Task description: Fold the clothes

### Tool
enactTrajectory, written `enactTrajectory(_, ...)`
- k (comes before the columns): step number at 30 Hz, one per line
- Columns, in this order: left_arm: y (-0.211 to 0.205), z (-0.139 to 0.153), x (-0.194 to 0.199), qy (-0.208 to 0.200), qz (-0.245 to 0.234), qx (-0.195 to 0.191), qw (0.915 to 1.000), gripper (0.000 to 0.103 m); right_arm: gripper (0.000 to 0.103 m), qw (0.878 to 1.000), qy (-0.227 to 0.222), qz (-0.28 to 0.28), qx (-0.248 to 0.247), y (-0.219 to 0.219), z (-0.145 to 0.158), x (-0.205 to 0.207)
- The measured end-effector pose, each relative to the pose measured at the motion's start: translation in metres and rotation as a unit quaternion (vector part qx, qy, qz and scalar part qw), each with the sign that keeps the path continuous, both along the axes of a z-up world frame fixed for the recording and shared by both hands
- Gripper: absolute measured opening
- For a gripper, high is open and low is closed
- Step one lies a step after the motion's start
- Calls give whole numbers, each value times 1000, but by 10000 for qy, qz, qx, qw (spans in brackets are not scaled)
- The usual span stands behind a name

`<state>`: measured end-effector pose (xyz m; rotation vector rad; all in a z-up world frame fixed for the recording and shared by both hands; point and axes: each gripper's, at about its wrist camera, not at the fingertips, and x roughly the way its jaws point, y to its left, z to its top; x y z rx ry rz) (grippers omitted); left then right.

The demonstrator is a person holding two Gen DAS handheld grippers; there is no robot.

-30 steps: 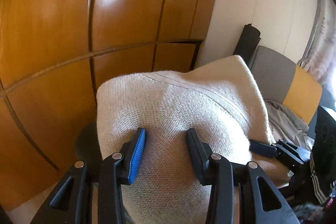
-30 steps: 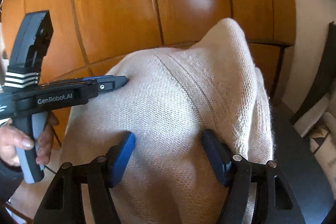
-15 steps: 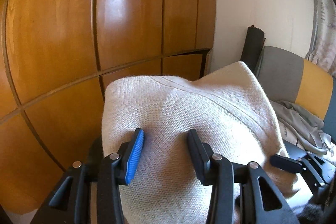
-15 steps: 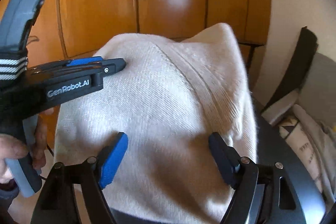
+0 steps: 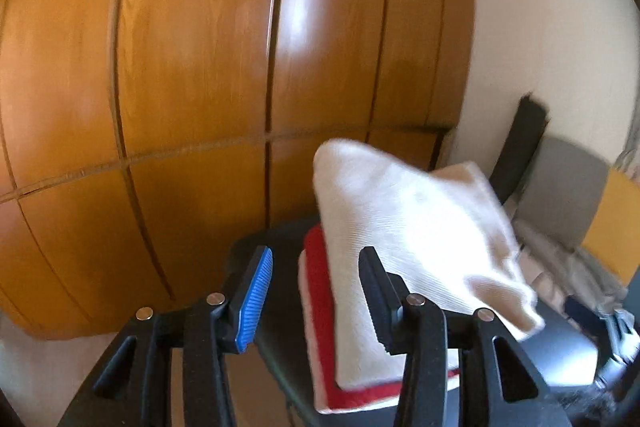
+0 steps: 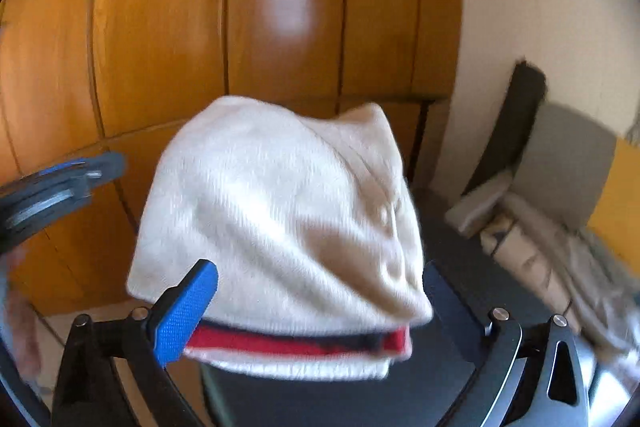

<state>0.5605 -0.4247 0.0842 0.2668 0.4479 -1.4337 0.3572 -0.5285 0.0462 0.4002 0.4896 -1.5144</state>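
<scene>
My left tongs (image 5: pixel 316 291) and right tongs (image 6: pixel 316 307) both open, empty; cream sweater (image 6: pixel 280 211) stacked on red-striped one (image 6: pixel 296 345). Next: grab another garment.

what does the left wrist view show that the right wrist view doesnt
Only the left wrist view shows the left claw head on, open and empty, with the cream knit off to its right.

Only the right wrist view shows the right claw open around the cream knit, the dark stripe in the folded pile under it, and the left claw from the side.

Both show the knit lying on a red and white folded garment, the black surface, the wooden cupboard doors and the grey and yellow chair.
</scene>
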Motion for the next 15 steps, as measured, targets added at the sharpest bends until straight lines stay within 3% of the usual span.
enactTrajectory(4,24,10,-5,-69,63,-330,9994,46,103,9992,178,-317,-142,19,1,-13)
enactTrajectory(9,14,29,-14,-209,-175,-118,9996,46,103,9969,341,-668,-238,5,18,-29)
enactTrajectory(13,-3,41,-30,-642,142,-195,9976,46,103,9949,421,-841,-355,-9,37,-29)
enactTrajectory(15,-8,45,-31,-601,173,-260,9977,46,103,9935,467,-998,-293,-17,42,-28)
